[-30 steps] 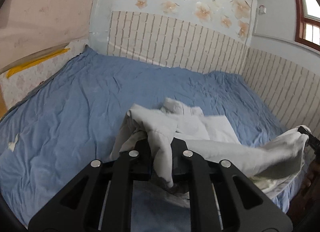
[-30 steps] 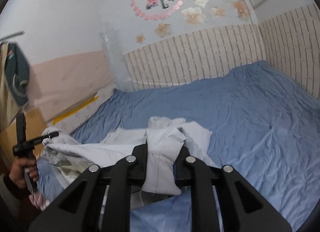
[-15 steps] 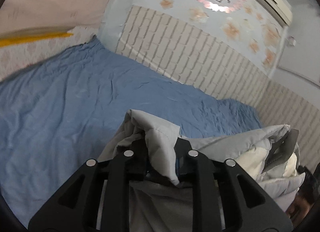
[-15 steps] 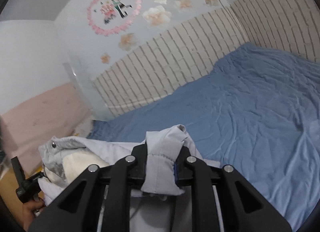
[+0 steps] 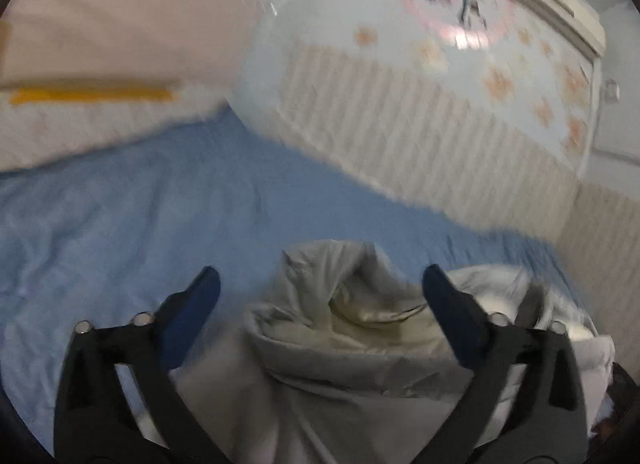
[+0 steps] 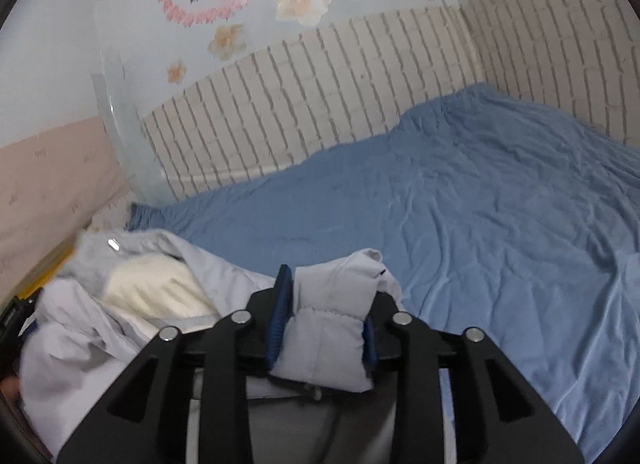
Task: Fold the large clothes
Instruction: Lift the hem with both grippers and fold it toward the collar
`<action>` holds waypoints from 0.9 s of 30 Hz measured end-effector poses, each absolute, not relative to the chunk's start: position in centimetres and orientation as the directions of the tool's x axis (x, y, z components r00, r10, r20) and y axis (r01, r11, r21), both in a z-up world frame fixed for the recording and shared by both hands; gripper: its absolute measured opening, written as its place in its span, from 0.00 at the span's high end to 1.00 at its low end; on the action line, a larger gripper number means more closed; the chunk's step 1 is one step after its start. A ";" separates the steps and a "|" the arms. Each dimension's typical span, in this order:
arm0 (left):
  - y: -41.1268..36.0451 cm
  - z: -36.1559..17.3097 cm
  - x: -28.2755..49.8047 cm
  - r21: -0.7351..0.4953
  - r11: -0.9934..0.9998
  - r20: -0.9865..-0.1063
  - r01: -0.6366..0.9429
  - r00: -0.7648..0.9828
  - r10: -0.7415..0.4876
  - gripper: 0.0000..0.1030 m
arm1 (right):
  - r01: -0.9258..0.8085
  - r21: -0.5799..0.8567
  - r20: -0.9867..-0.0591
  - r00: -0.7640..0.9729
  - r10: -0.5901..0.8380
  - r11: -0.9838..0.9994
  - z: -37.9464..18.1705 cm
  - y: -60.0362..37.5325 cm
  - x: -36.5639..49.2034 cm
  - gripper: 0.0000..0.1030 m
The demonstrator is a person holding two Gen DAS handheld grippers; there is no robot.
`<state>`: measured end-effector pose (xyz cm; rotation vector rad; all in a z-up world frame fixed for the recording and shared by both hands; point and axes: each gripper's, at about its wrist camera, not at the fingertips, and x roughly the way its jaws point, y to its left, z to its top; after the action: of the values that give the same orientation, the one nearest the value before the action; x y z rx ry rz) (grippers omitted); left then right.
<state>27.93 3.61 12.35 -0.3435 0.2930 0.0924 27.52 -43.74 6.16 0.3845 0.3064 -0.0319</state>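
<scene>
A large light grey padded jacket (image 5: pixel 344 336) with a cream lining lies bunched at the near edge of the blue bed (image 5: pixel 120 223). My left gripper (image 5: pixel 320 288) is open, its fingers wide apart on either side of the jacket's heap, holding nothing. The view is blurred. My right gripper (image 6: pixel 328 304) is shut on a padded fold of the grey jacket (image 6: pixel 328 328), which sticks up between the blue pads. The rest of the jacket (image 6: pixel 132 304) spreads to the left in the right wrist view.
The blue sheet (image 6: pixel 480 223) covers the bed to the right and far side. Brick-pattern walls (image 6: pixel 320 103) bound the bed at the back and right. A pink wall (image 6: pixel 40 191) stands at the left.
My left gripper has opened and let go of the jacket fold it was holding. Both grippers have moved forward and lower over the bed. The right gripper stays shut on its fold.
</scene>
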 end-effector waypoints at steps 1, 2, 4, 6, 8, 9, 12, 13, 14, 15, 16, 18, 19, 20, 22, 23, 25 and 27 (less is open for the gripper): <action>3.5 13.0 27.2 -0.316 0.940 -0.280 -0.131 0.959 0.039 0.03 | 0.084 0.379 -0.285 0.958 0.030 0.922 6.5 -43.8 27.1 0.60; 3.5 13.5 26.7 -0.312 0.942 -0.271 -0.126 0.962 0.039 0.03 | 0.073 0.395 -0.263 0.964 0.037 0.916 7.1 -44.0 26.5 0.50; 3.1 14.2 25.9 -0.295 0.950 -0.248 -0.105 0.968 0.029 0.03 | 0.050 0.388 -0.199 0.979 0.031 0.920 8.1 -43.8 25.4 0.04; 2.3 14.5 25.2 -0.261 0.961 -0.236 -0.092 0.971 0.029 0.03 | 0.091 0.338 -0.153 0.987 -0.041 0.937 9.0 -43.6 24.0 0.02; 1.8 14.2 24.8 -0.259 0.962 -0.246 -0.088 0.969 0.022 0.03 | 0.117 0.333 -0.120 0.990 -0.081 0.936 9.6 -43.8 22.8 0.02; 1.5 13.9 24.7 -0.273 0.959 -0.256 -0.074 0.967 0.002 0.03 | 0.113 0.341 -0.114 0.990 -0.078 0.933 9.6 -43.9 22.4 0.02; -0.9 13.7 25.2 -0.279 0.960 -0.277 -0.007 0.958 -0.074 0.03 | 0.062 0.332 -0.154 0.988 -0.011 0.941 9.1 -43.4 22.6 0.02; -1.7 13.7 25.4 -0.260 0.965 -0.270 0.035 0.957 -0.107 0.03 | 0.042 0.310 -0.183 0.983 0.016 0.950 8.7 -42.8 22.9 0.02; -2.4 13.4 25.7 -0.228 0.972 -0.273 0.065 0.953 -0.127 0.03 | 0.026 0.281 -0.217 0.975 0.037 0.959 8.2 -42.1 23.3 0.02; -3.4 13.0 26.2 -0.189 0.979 -0.288 0.079 0.948 -0.132 0.03 | 0.012 0.244 -0.256 0.965 0.053 0.970 7.5 -41.2 23.6 0.02; -4.3 12.8 26.4 -0.144 0.985 -0.302 0.090 0.944 -0.131 0.03 | -0.003 0.215 -0.283 0.957 0.066 0.977 7.1 -40.5 23.8 0.02; -5.0 12.6 26.1 -0.109 0.986 -0.297 0.127 0.942 -0.154 0.03 | -0.035 0.152 -0.327 0.941 0.083 0.988 6.3 -39.0 24.0 0.02; -5.3 12.7 25.9 -0.087 0.984 -0.287 0.157 0.942 -0.176 0.03 | -0.055 0.110 -0.348 0.933 0.090 0.992 5.9 -38.0 24.2 0.02; -5.5 13.0 25.5 -0.059 0.985 -0.272 0.164 0.947 -0.174 0.03 | -0.073 0.066 -0.362 0.928 0.092 0.995 5.6 -37.0 24.2 0.02; -5.8 13.2 25.0 0.031 0.986 -0.245 0.165 0.958 -0.152 0.03 | -0.078 -0.011 -0.361 0.930 0.068 0.997 5.4 -35.5 24.1 0.02; -5.7 13.3 24.9 0.045 0.980 -0.258 0.194 0.950 -0.176 0.03 | -0.080 -0.035 -0.358 0.932 0.062 0.996 5.4 -34.9 24.1 0.02; -5.5 13.0 25.0 0.045 0.959 -0.314 0.281 0.915 -0.253 0.03 | -0.100 -0.042 -0.361 0.929 0.078 0.994 5.5 -34.3 24.1 0.02; -6.1 11.9 25.4 0.099 0.935 -0.389 0.341 0.878 -0.279 0.03 | -0.112 -0.023 -0.371 0.924 0.096 0.993 5.3 -34.1 24.2 0.02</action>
<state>25.42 -6.12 11.85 0.1673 0.3793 -0.3252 24.19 -34.07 5.35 -0.0438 0.3782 0.1068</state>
